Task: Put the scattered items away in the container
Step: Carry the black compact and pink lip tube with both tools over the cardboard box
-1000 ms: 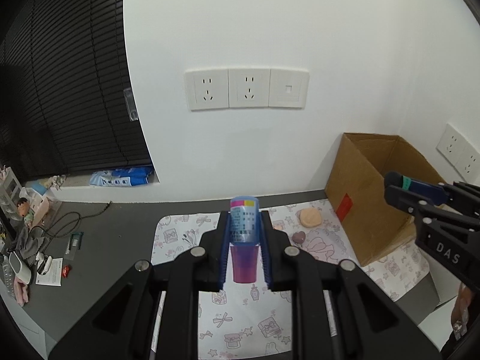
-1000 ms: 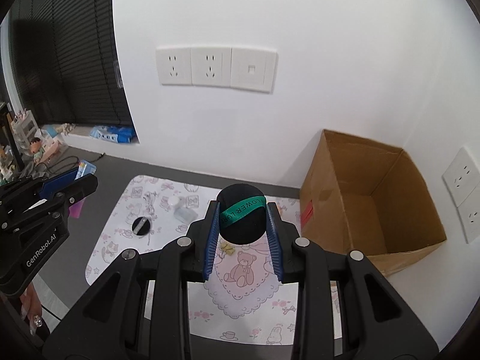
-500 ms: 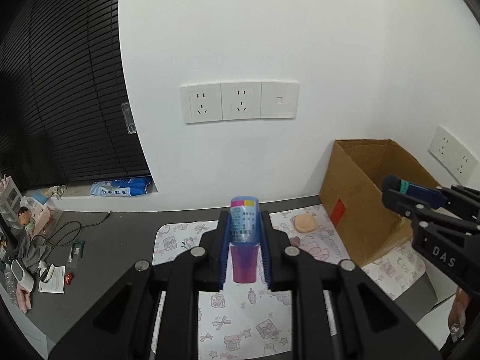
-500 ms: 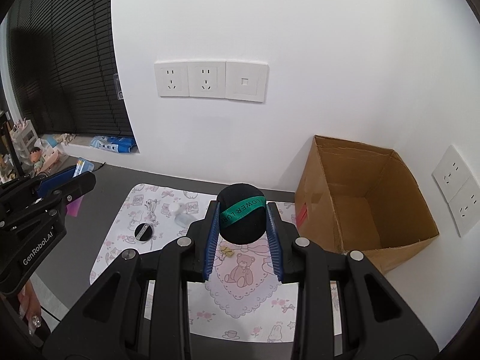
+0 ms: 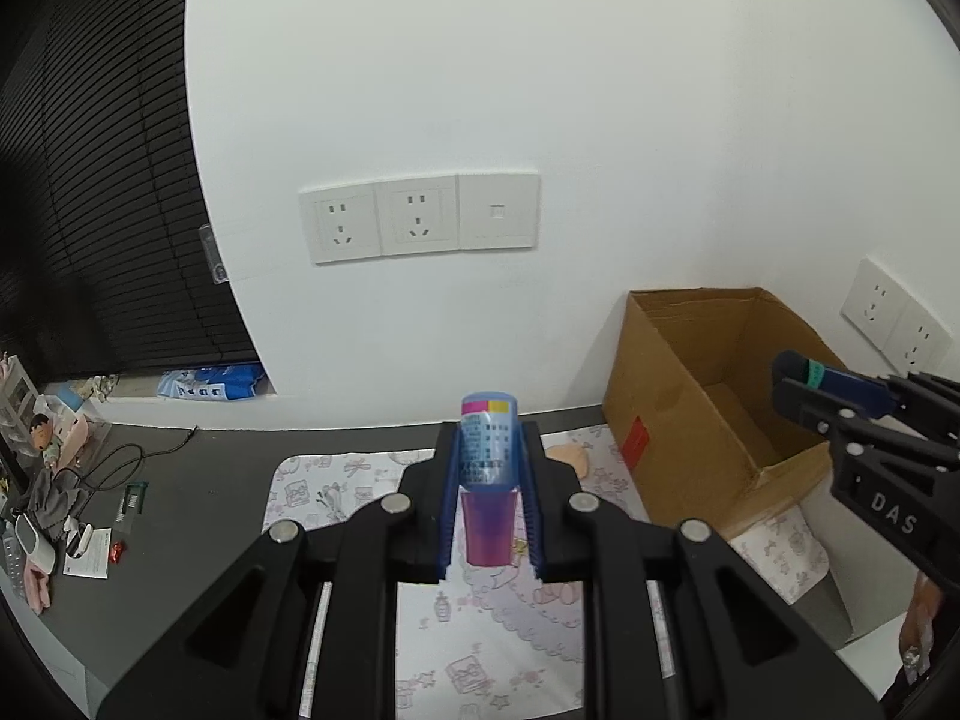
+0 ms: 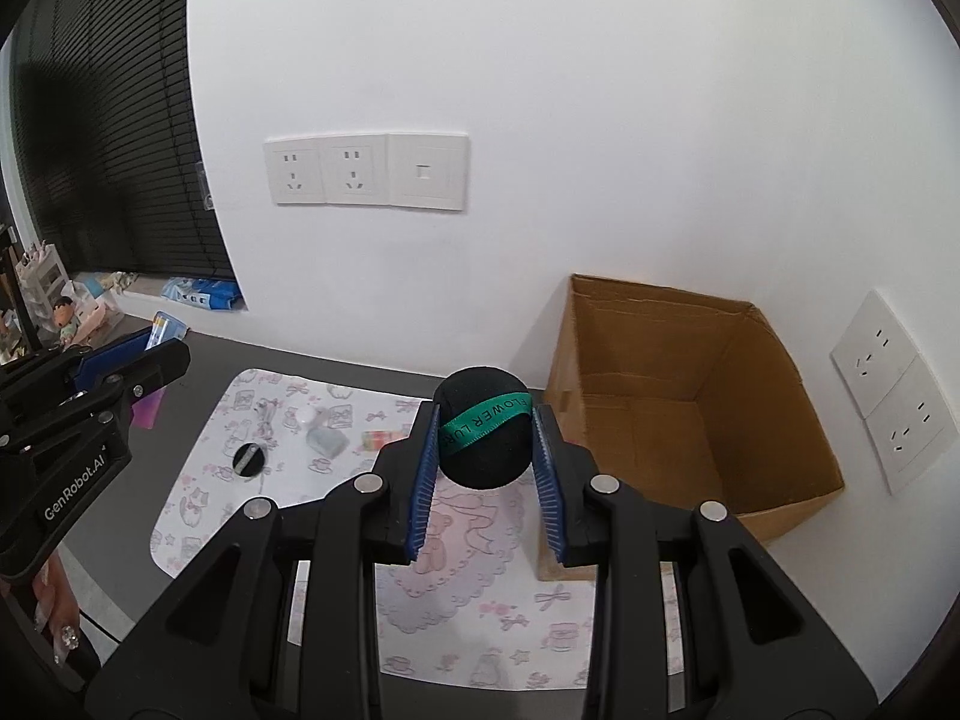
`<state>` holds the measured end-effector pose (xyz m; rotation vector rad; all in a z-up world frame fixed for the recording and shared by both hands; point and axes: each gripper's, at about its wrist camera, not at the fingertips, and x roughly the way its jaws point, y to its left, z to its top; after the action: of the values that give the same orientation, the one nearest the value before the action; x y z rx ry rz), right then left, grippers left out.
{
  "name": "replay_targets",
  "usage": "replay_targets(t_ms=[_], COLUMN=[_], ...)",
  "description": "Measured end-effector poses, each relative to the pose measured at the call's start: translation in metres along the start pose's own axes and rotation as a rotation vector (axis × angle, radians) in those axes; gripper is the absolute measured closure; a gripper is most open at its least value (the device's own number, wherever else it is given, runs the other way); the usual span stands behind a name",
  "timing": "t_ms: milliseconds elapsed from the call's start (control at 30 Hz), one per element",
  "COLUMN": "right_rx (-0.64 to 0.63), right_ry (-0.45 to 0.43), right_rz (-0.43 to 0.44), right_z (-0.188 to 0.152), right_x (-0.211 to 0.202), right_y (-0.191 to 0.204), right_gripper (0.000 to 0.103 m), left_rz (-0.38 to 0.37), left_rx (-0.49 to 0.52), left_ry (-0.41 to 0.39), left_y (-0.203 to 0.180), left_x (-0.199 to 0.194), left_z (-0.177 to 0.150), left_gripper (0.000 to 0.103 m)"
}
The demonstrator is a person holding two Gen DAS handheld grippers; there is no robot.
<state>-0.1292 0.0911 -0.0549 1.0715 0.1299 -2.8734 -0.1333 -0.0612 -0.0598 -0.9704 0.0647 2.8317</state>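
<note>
My left gripper (image 5: 489, 468) is shut on a blue-and-purple tube with a printed label (image 5: 487, 462), held above the patterned mat (image 5: 336, 480). My right gripper (image 6: 485, 438) is shut on a black puff with a green ribbon (image 6: 483, 435), held above the mat left of the open cardboard box (image 6: 690, 420). The box also shows in the left wrist view (image 5: 708, 396), with the right gripper (image 5: 804, 384) and its puff over the box's near right side. A peach pad (image 5: 567, 455) lies on the mat near the box.
On the mat lie a black round disc (image 6: 250, 459), a small grey-white object (image 6: 324, 435), a white cable (image 6: 264, 414) and a small striped piece (image 6: 381, 438). Clutter sits on the dark table's left (image 5: 66, 516). Wall sockets (image 5: 420, 219) are behind.
Both grippers have risen and drawn back with their loads; the sockets and the box sit lower and smaller in both views. The holds are unchanged.
</note>
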Motion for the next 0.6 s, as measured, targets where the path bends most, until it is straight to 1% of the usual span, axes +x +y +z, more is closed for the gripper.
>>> replay_targets(t_ms=[133, 400, 600], right_rx=[0.002, 0.005, 0.02], right_ry=[0.003, 0.015, 0.025], right_rz=[0.004, -0.008, -0.03], right_z=[0.001, 0.001, -0.007], right_x=[0.003, 0.006, 0.009], right_y=[-0.031, -0.083, -0.119], right_gripper=[0.072, 0.072, 0.072], left_rz=[0.003, 0.001, -0.035], left_rx=[-0.006, -0.023, 0.007], left_ry=[0.004, 0.008, 0.018], left_y=[-0.026, -0.066, -0.105], left_x=[0.004, 0.014, 0.026], left_z=[0.003, 0.011, 0.019], left_gripper=[0.084, 0.084, 0.084])
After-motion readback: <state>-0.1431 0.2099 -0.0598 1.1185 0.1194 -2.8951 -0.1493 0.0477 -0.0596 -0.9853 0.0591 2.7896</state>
